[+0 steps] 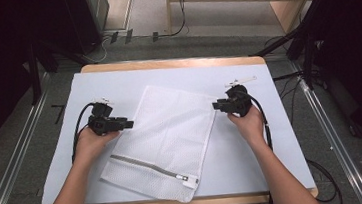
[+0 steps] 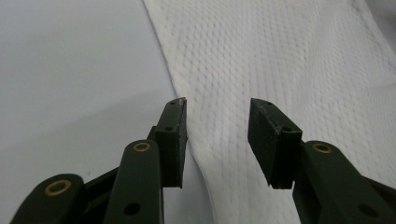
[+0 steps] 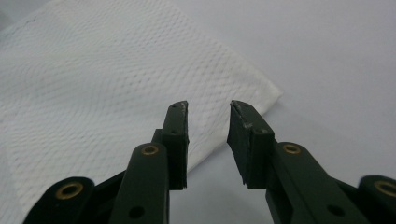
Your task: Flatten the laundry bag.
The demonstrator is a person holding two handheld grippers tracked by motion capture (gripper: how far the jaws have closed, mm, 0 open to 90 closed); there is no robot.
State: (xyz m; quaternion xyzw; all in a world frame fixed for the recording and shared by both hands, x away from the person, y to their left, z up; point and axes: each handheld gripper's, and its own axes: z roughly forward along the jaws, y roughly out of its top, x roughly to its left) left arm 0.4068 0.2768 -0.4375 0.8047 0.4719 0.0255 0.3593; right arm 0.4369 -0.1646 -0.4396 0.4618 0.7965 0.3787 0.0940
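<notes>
We have both jaws spread, gripping nothing, left gripper [image 1: 130, 123] and right gripper [image 1: 215, 105] flanking the mesh bag [image 1: 167, 133] mid-bench, ready to pinch its side edges.

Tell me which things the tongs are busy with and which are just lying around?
In the job:
- white mesh laundry bag
- left tongs, open
- right tongs, open

Just lying about:
- table with its pale cover
- cables on the floor

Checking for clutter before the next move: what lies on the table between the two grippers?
In the high view, the white mesh bag lies flat between the left gripper and the right gripper.
</notes>
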